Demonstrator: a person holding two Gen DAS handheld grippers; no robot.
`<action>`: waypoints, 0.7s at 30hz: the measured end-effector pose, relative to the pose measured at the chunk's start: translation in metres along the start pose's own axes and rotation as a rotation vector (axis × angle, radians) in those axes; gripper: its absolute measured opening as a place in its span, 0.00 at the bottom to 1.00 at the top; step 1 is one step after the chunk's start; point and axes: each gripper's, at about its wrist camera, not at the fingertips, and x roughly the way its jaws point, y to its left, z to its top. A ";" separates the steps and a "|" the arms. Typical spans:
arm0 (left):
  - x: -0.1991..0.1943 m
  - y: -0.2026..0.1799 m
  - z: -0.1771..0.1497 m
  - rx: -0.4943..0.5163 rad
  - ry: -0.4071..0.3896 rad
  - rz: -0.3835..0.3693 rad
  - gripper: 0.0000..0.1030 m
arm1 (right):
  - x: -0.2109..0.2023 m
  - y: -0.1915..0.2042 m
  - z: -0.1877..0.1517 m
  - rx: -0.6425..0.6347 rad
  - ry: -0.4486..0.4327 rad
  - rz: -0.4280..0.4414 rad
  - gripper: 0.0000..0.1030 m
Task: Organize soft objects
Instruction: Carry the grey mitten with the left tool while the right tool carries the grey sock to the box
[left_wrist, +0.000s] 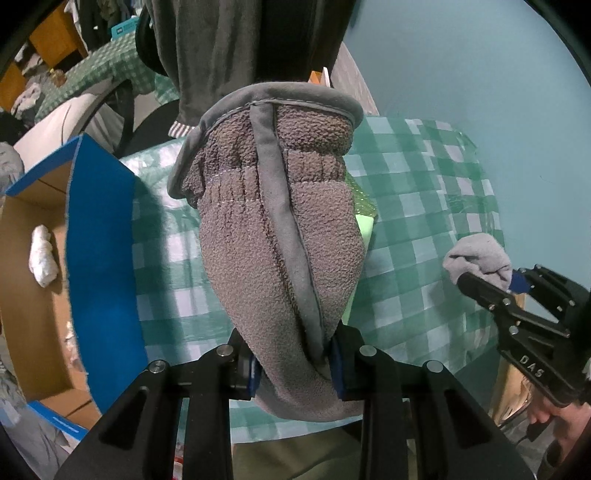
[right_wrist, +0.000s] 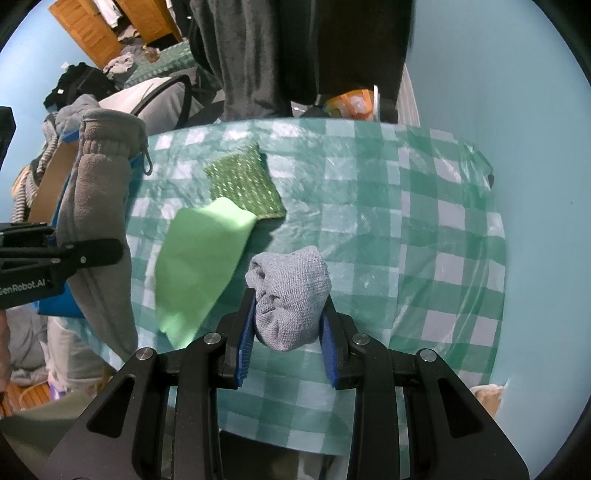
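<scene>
Above the green-checked table (right_wrist: 369, 192), the left gripper (left_wrist: 295, 363) is pinching a limp grey fleece mitten (left_wrist: 280, 229) low down; the right gripper (right_wrist: 288, 325) is squeezing a light, balled grey sock (right_wrist: 290, 295) at mid-bundle.

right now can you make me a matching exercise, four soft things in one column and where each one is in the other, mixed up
Things:
1. fleece mitten
2. rolled grey sock
3. light green cloth
4. white rolled cloth

Places:
A. lying flat on the checked tablecloth
B. inside the cardboard box
C. clamped in the left gripper
D. clamped in the right gripper

Pairs: 1-C, 2-D, 3-A, 4-B
</scene>
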 end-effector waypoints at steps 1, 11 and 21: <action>-0.001 0.001 -0.001 0.002 -0.003 0.004 0.28 | -0.002 0.002 0.001 -0.002 -0.004 -0.002 0.30; -0.021 0.017 -0.015 0.044 -0.043 0.046 0.28 | -0.030 0.027 0.006 -0.014 -0.054 -0.014 0.30; -0.040 0.031 -0.023 0.063 -0.081 0.077 0.28 | -0.047 0.052 0.014 -0.025 -0.088 -0.009 0.30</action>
